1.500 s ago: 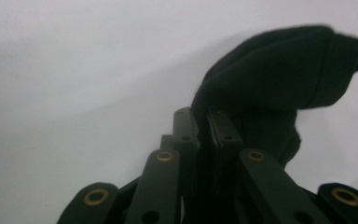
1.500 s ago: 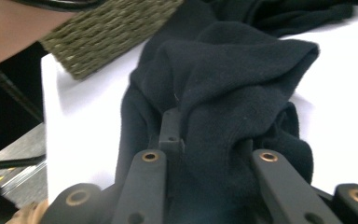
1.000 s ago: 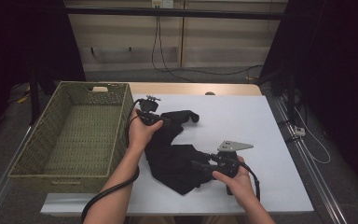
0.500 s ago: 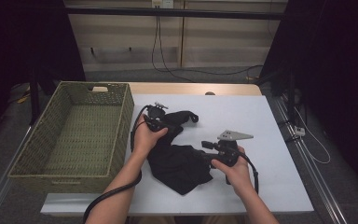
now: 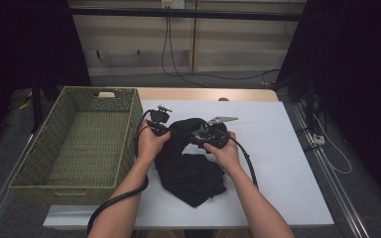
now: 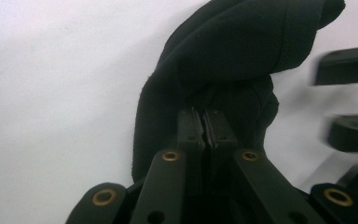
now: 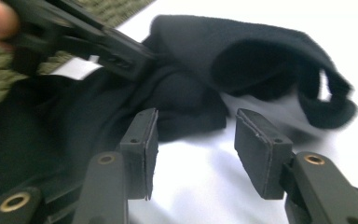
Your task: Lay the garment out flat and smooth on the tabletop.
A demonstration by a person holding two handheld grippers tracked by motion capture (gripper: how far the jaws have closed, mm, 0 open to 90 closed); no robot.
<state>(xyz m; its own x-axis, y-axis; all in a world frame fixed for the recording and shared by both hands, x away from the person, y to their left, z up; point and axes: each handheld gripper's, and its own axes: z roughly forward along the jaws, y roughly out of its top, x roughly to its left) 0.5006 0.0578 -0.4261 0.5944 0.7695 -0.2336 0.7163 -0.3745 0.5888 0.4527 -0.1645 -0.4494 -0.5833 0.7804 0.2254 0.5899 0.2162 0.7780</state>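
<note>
A black cloth (image 5: 191,168) lies crumpled on the white table (image 5: 278,163), left of the middle. My left gripper (image 5: 171,130) is at the cloth's far left part. In the left gripper view its jaws (image 6: 204,116) have just closed, pads together on a fold of the cloth (image 6: 242,46). My right gripper (image 5: 194,136) hovers close beside it, over the cloth's far edge. In the right gripper view its jaws (image 7: 196,140) stand apart after closing a little, with bare table between the pads and the cloth (image 7: 186,93) just beyond them. The left gripper (image 7: 135,58) bites the cloth there.
A green woven basket (image 5: 131,129) stands at the table's left, its wall close to my left hand. Cables trail from both grippers toward the table's near edge. White table surface stretches right of the cloth.
My right hand has swung left and away from me, up to the cloth's far edge beside the left gripper. The left gripper has sunk slightly and closed on the cloth.
</note>
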